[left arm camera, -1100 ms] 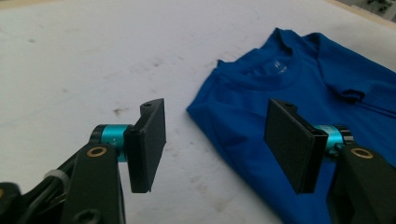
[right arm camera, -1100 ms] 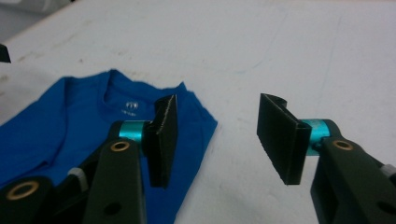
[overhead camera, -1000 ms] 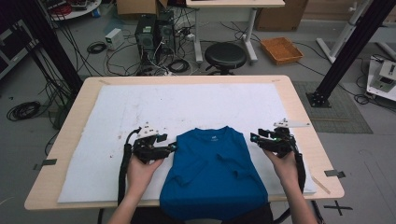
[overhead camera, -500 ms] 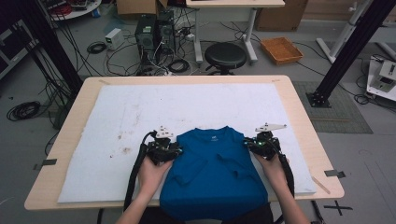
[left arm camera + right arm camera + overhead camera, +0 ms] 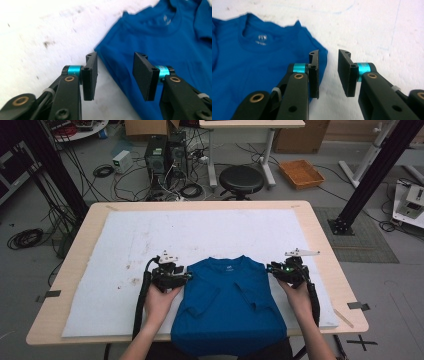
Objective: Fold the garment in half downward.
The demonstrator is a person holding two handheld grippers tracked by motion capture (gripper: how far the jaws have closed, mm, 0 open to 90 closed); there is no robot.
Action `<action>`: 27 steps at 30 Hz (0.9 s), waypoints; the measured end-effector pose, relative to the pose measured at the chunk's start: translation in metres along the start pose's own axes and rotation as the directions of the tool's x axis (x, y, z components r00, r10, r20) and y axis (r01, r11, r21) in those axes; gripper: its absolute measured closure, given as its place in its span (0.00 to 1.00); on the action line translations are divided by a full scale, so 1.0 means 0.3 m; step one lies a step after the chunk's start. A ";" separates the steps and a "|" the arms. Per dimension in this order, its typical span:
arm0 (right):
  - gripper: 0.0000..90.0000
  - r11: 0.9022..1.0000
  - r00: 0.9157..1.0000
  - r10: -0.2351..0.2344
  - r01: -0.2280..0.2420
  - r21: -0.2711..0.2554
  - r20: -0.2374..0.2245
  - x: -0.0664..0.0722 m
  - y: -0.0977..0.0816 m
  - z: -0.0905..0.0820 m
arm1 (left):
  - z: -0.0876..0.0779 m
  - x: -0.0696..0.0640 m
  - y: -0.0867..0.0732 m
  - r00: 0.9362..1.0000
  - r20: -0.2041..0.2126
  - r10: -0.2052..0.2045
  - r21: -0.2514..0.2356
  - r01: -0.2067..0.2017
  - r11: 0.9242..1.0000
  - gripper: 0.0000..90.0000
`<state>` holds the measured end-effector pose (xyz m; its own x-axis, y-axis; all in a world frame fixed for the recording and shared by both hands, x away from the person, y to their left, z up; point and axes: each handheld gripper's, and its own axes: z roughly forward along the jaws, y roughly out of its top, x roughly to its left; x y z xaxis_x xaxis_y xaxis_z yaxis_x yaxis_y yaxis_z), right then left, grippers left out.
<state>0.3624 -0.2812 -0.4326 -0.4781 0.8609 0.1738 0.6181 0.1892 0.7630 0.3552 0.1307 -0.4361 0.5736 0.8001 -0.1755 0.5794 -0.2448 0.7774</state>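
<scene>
Folding in progress: the blue cotton T-shirt lies sleeves-in on the white-padded worktop, left claw and right claw both parted and empty after reopening (one at each shoulder), so each likely needs a shoulder pinch next.

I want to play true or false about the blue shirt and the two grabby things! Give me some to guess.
1. The shirt is blue. True.
2. The sleeves are spread out flat to the sides. False: both are folded in over the front.
3. The left gripper is squeezing the shirt. False: its jaws stand open, with the shirt's edge lying between them.
4. The right gripper is beside the shirt's shoulder edge. True.
5. The shirt lies on a red mat. False: the mat is white.
</scene>
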 end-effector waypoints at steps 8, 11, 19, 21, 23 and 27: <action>0.75 0.997 0.999 -0.042 0.040 0.073 0.020 0.017 0.051 0.094 | 0.096 0.005 0.088 1.000 -0.001 0.023 0.078 -0.023 0.997 0.58; 0.90 0.991 0.997 -0.071 0.069 0.117 0.019 0.014 0.044 0.121 | 0.119 0.005 0.083 0.999 -0.020 0.039 0.119 -0.036 0.992 0.66; 0.81 0.995 0.997 -0.081 0.080 0.053 0.009 0.008 0.062 0.098 | 0.122 0.010 0.097 0.998 -0.026 0.062 0.084 -0.059 0.995 0.64; 0.75 0.994 0.996 -0.092 0.092 0.064 0.000 0.018 0.080 0.111 | 0.139 0.005 0.108 0.998 -0.007 0.068 0.106 -0.067 0.992 0.60; 0.72 0.991 0.994 -0.112 0.112 0.078 -0.006 0.035 0.100 0.132 | 0.154 -0.005 0.113 0.996 -0.010 0.091 0.132 -0.089 0.987 0.60; 0.69 0.986 0.992 -0.124 0.127 0.106 -0.028 0.053 0.114 0.176 | 0.162 -0.015 0.108 0.994 -0.021 0.104 0.140 -0.100 0.985 0.64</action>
<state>0.4089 -0.2363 -0.4366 -0.5686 0.8171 0.0950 0.6149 0.3455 0.7089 0.3997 0.0926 -0.4395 0.6182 0.7818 -0.0814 0.5946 -0.3975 0.6988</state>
